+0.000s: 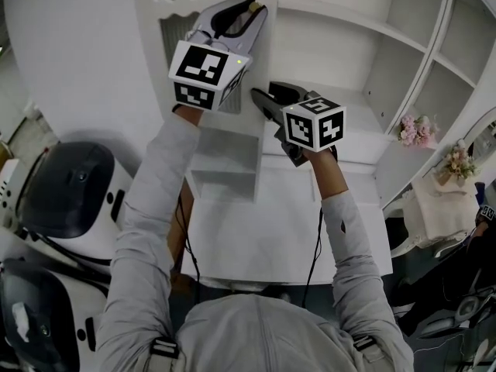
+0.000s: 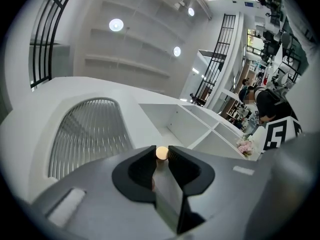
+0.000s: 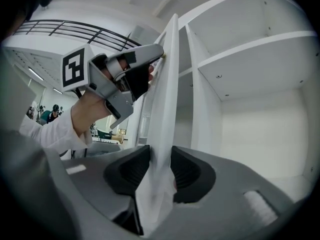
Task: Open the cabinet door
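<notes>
A tall white cabinet (image 1: 333, 53) with open shelved compartments fills the upper part of the head view. Its bare interior shows to the right in the right gripper view (image 3: 260, 49).

The white cabinet door (image 1: 147, 53), with an arched ribbed glass panel (image 2: 87, 134), stands swung out from the cabinet's left side. In the right gripper view it appears edge-on (image 3: 167, 84), with the shelves exposed beside it.

A person's two arms in light grey sleeves (image 1: 151, 208) reach forward, each holding a grey two-jaw gripper.

The left gripper (image 1: 252, 10) is raised higher against the door. Its black jaws are clenched on a small round brass-coloured knob (image 2: 161, 153) near the door's edge. That grip also shows from the side in the right gripper view (image 3: 158, 59).

The right gripper (image 1: 265, 91) sits lower and to the right. Its jaws (image 3: 160, 159) straddle the door's thin free edge, and both pads lie against the panel, grasping it.

A small bunch of pink flowers (image 1: 416, 130) stands on a ledge at the cabinet's right, well away from both grippers.
</notes>
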`<state>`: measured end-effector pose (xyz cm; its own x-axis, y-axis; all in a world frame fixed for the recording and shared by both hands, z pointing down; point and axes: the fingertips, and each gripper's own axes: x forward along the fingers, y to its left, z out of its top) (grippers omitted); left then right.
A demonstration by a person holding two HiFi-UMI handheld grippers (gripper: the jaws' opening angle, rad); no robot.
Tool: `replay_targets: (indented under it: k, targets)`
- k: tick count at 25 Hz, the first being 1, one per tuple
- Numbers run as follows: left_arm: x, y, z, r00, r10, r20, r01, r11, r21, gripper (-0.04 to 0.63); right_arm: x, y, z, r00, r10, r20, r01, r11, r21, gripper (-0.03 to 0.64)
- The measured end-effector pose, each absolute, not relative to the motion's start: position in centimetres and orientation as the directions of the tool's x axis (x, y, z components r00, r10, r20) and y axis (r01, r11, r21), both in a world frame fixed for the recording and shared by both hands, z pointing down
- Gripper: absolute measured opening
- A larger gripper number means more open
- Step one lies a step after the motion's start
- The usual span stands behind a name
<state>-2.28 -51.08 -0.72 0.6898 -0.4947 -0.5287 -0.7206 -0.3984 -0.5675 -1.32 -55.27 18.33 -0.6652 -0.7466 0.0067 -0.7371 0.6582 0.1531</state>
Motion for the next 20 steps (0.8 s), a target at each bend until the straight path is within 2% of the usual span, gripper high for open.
replay_targets:
  k: [8,20]
  targets:
    - [-3.4,-48.6,-0.3,0.694,-0.495,-0.522,-0.717,-0.416,-0.559,0.092,-2.1,-52.5,18.6,-0.661,-0.75,-0.029,-0.746,0.653,0.134,0.118]
    - [-7.2,-44.2,-0.5,0.668,-0.558,-0.492,-0.74,-0.436,-0.511,0.083,-5.7,-47.4,18.5,-0.674,-0.739,-0.002,-0.731,0.667,0.142,0.094]
